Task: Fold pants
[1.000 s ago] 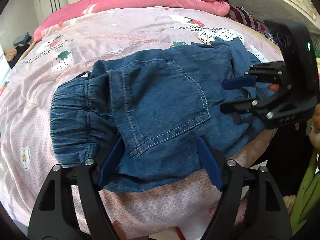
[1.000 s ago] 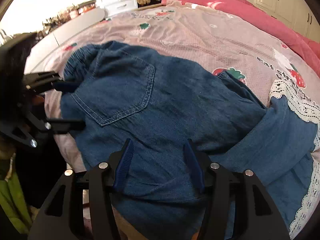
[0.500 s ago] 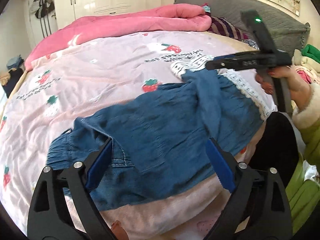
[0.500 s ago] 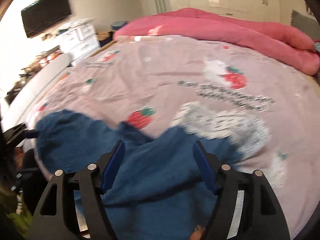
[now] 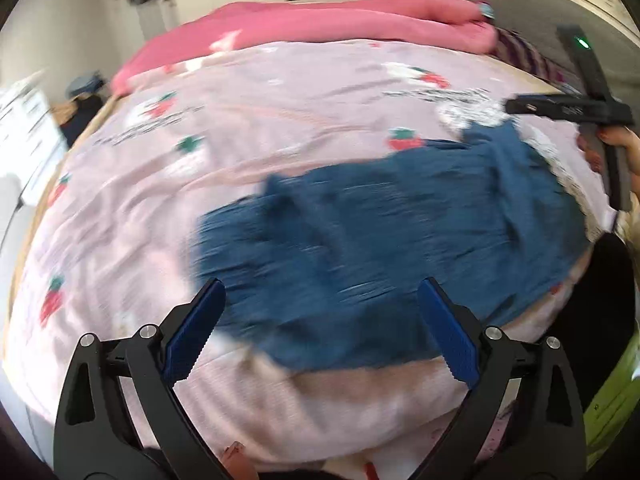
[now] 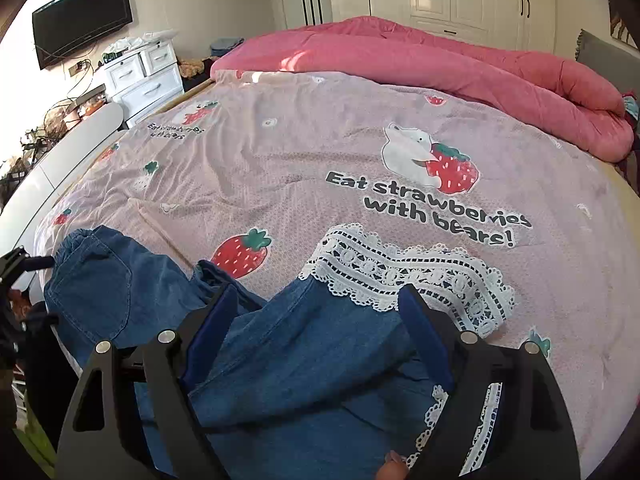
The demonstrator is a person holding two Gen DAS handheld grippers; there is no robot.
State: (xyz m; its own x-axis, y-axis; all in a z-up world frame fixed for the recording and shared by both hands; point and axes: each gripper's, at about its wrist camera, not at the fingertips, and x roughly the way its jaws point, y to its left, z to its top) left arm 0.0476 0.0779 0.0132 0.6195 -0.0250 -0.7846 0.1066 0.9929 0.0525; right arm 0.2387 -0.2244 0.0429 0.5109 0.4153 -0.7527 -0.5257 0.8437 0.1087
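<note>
Blue denim pants (image 6: 312,360) with white lace hems (image 6: 404,276) lie along the near edge of the bed, waistband and back pocket (image 6: 92,292) to the left. My right gripper (image 6: 320,292) hovers over the leg end. Its jaws are opening, and denim lies under the gap without the pads pressing it. In the blurred left wrist view the pants (image 5: 380,248) spread out ahead of my left gripper (image 5: 320,286). Its jaws are opening wide and nothing is pinched. The right gripper (image 5: 516,107) shows side-on at the far right, and the left gripper (image 6: 24,264) shows at the left edge.
A pink strawberry-print bedspread (image 6: 320,152) covers the bed, with a rolled pink duvet (image 6: 440,64) along its far side. White drawers (image 6: 144,76) and a wall television (image 6: 80,20) stand beyond the bed on the left. A hand (image 5: 616,144) holds the right gripper.
Both grippers have widened and let the denim go. The left one has lifted back from the pocket area. The right one has swung along the pants to the lace hems.
</note>
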